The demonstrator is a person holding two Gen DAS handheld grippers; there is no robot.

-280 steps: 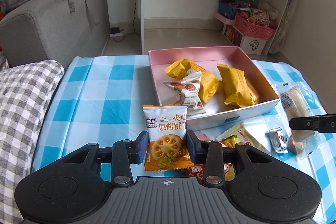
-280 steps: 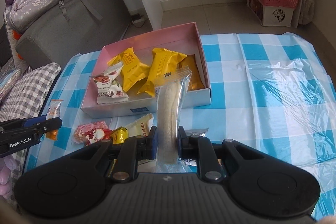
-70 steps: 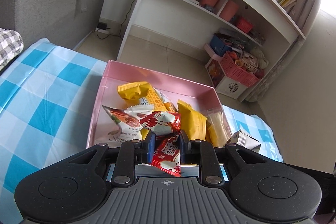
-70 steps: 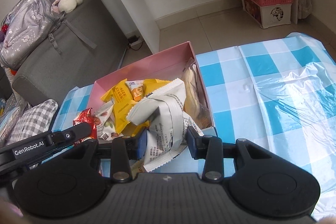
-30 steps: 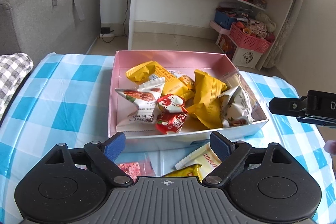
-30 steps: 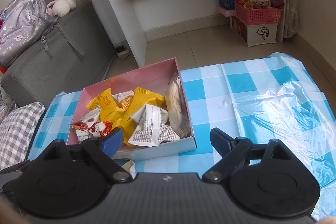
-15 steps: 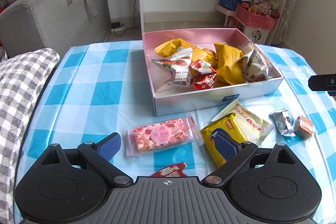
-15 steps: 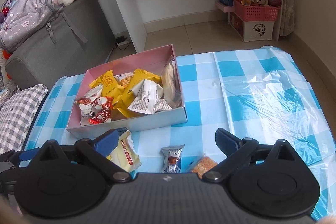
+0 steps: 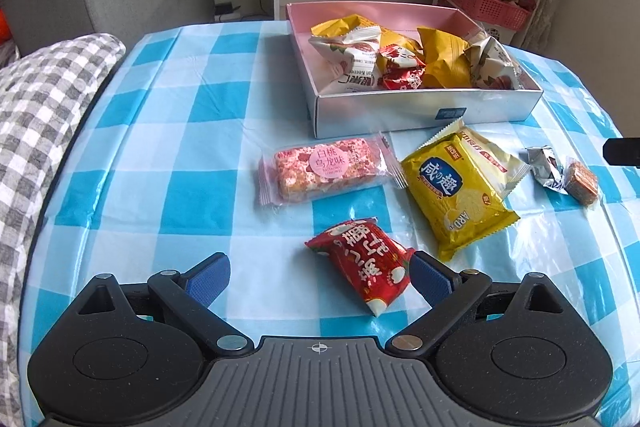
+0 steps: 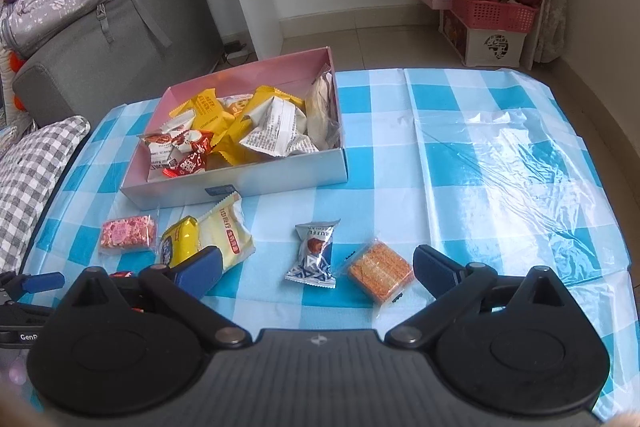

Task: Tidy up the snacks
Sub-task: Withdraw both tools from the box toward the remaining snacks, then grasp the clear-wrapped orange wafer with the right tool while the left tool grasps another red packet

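Our left claw (image 9: 320,277) hangs wide and empty, its jaws bracketing the red snack packet (image 9: 366,265) on the counter (image 9: 168,163). The packet's long axis runs slantwise across the gap. Our right claw (image 10: 316,267), jaws just spread wide and empty, brackets the silver candy (image 10: 314,254) and orange cracker (image 10: 380,269).

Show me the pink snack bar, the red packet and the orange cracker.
Pink bar (image 9: 322,167), left wrist view, on its round label.
Red packet (image 9: 366,265), left wrist view, middle of the wrapper.
Orange cracker (image 10: 379,270), right wrist view, centre of the square biscuit.
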